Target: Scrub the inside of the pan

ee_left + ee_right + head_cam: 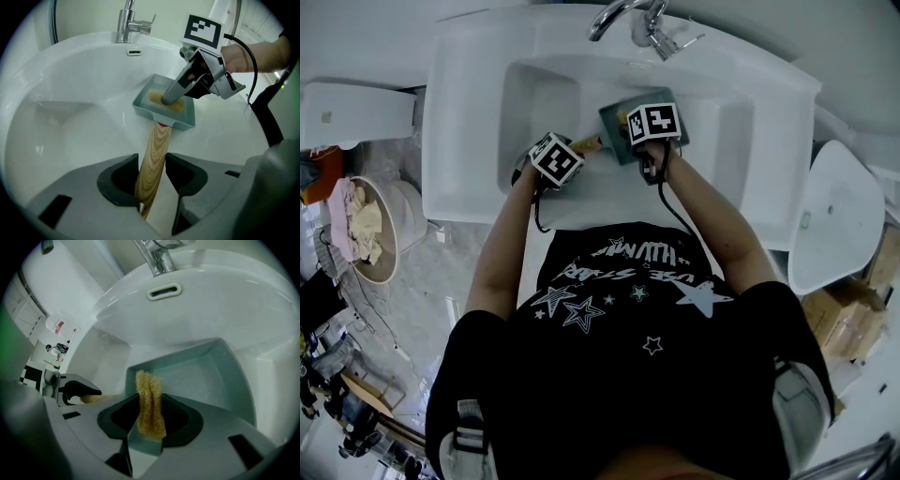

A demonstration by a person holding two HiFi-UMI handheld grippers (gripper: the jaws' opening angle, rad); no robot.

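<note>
Pan (180,123) in sink (70,93), just ahead of our left hand-held gripper (152,176), which clamps wooden handle (154,154). Our right hand-held gripper (150,420) pinches yellow scrubber (149,401), tips down on pan floor. We judge scrubbing mid-way; remaining dirt not discernible.

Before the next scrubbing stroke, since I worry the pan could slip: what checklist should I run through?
1. Grip of left tongs on wooden handle: ok.
2. Grip of right tongs on yellow scrubber: ok.
3. Scrubber down inside the pan: ok.
4. Pan inside the sink: ok.
5. Water or soap in the pan: cannot tell.
</note>
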